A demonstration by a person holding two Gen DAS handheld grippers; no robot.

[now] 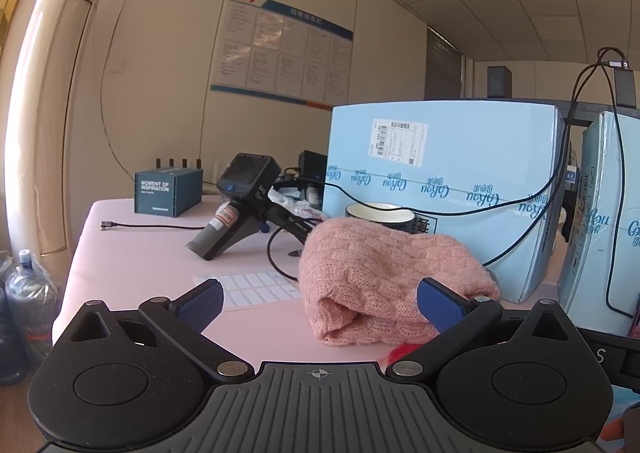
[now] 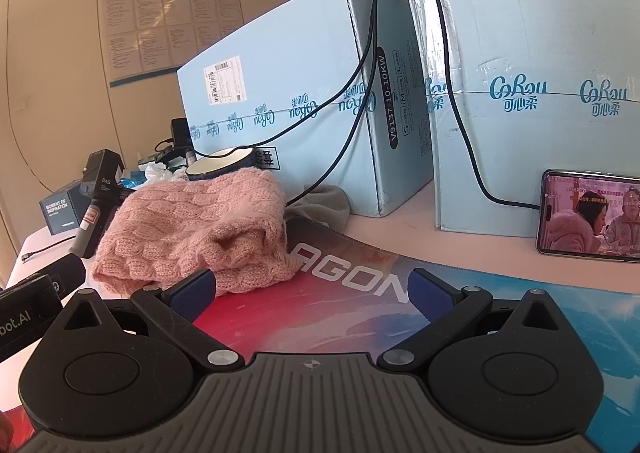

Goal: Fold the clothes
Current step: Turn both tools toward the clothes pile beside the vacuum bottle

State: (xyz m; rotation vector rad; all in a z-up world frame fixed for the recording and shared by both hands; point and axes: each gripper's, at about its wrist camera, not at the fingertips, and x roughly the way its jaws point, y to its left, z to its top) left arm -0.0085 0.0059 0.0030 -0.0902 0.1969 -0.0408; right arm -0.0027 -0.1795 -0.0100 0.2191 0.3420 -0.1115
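Pink knitted sweater [image 2: 192, 225]: one
Light blue cartons [image 2: 304, 93]: two
Phone [image 2: 590, 215]: one
Bowl [image 1: 380, 214]: one
Mouse mat [image 2: 360, 293]: one

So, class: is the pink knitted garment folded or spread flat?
Folded. The pink knitted garment sits as a compact bundle, layers stacked and a rolled edge showing at the front, partly on the mouse mat.

The small dark box [image 1: 168, 192] reads "MOMENT OF INSPIRATION". The blue cartons [image 2: 288, 93] carry "CoRou" and "V9137-10-10KW". The mat [image 2: 360, 285] says "AGON".
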